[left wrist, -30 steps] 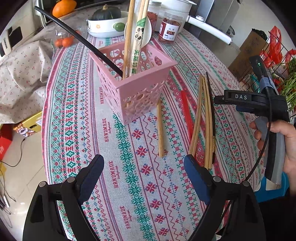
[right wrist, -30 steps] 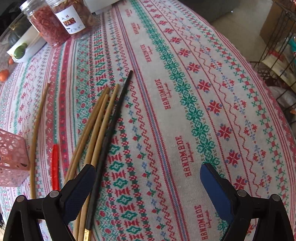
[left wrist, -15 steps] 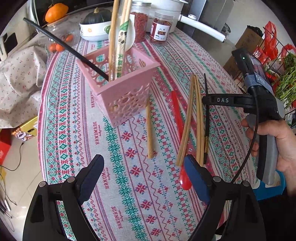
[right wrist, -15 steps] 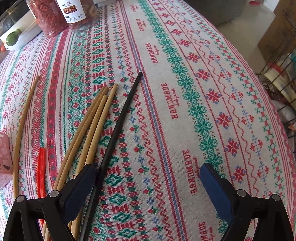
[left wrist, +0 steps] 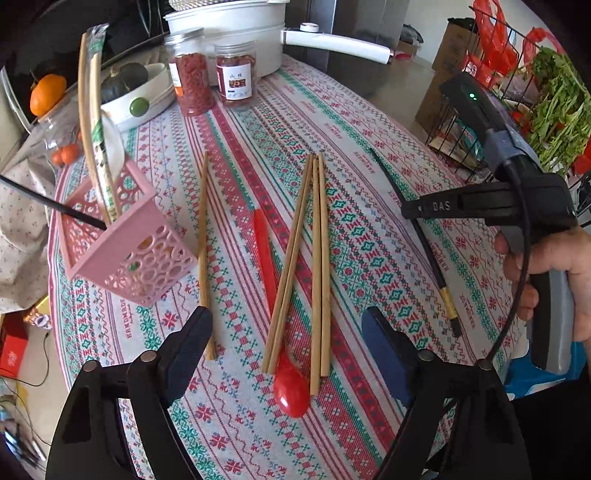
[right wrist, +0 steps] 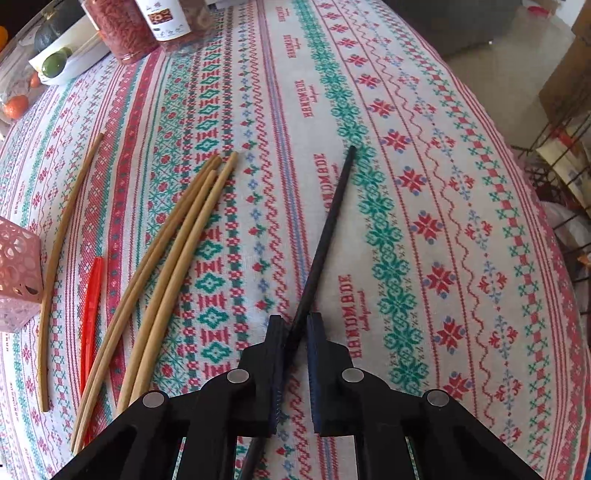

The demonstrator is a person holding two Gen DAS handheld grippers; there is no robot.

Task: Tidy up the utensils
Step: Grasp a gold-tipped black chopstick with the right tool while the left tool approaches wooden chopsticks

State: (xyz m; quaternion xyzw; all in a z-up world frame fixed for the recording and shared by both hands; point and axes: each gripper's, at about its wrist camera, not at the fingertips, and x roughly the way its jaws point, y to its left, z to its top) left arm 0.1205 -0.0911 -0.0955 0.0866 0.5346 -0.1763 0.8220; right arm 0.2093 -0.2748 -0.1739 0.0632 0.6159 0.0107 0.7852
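Observation:
My right gripper (right wrist: 295, 325) is shut on a black chopstick (right wrist: 325, 229) that lies on the patterned tablecloth; the chopstick (left wrist: 428, 251) and right gripper also show in the left wrist view (left wrist: 410, 212). My left gripper (left wrist: 284, 339) is open and empty, low over several bamboo chopsticks (left wrist: 314, 251) and a red spoon (left wrist: 280, 325). A single bamboo chopstick (left wrist: 202, 251) lies beside a pink perforated basket (left wrist: 129, 247) that holds chopsticks and one black chopstick. The bamboo chopsticks (right wrist: 166, 266), spoon (right wrist: 90, 295) and basket corner (right wrist: 18, 269) show in the right wrist view.
Two jars (left wrist: 210, 81), a white pot (left wrist: 240, 33), a bowl with a squash (left wrist: 136, 92) and oranges (left wrist: 46, 94) stand at the table's far end. A wire rack with greens (left wrist: 554, 110) stands past the right table edge.
My right gripper has closed on the black chopstick and shifted it right, away from the bamboo ones. The left gripper has pulled back and right, so the basket sits further left.

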